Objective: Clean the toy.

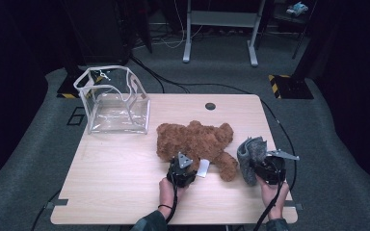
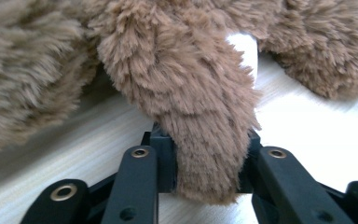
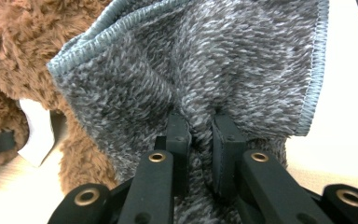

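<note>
A: Nearest the lens in the left gripper view, the left gripper (image 2: 207, 161) has its two black jaws closed in on a limb of the brown teddy bear (image 2: 186, 88), the plush squeezed between the pads. The fur bulges out below them.

B: And the right gripper (image 3: 200, 135)?

A: Its jaws stand close together with a fold of the grey cloth (image 3: 242, 65) pinched between them. The cloth stands up from the grip, and its stitched hem runs along the top and down one side.

B: Where do both sit on the table (image 1: 115, 183)?

A: In the high view the left gripper (image 1: 181, 169) is at the near edge of the bear (image 1: 195, 139), which lies on its side around the middle of the table. A white tag (image 1: 203, 168) shows just beside that gripper, against the bear's near leg. The right gripper (image 1: 268, 168) holds the cloth (image 1: 250, 156) upright near the table's right edge, just beside the bear's foot.

B: Anything farther out?

A: A clear plastic bag (image 1: 115, 101) with white trim stands open at the far left corner, well apart from both hands.
</note>
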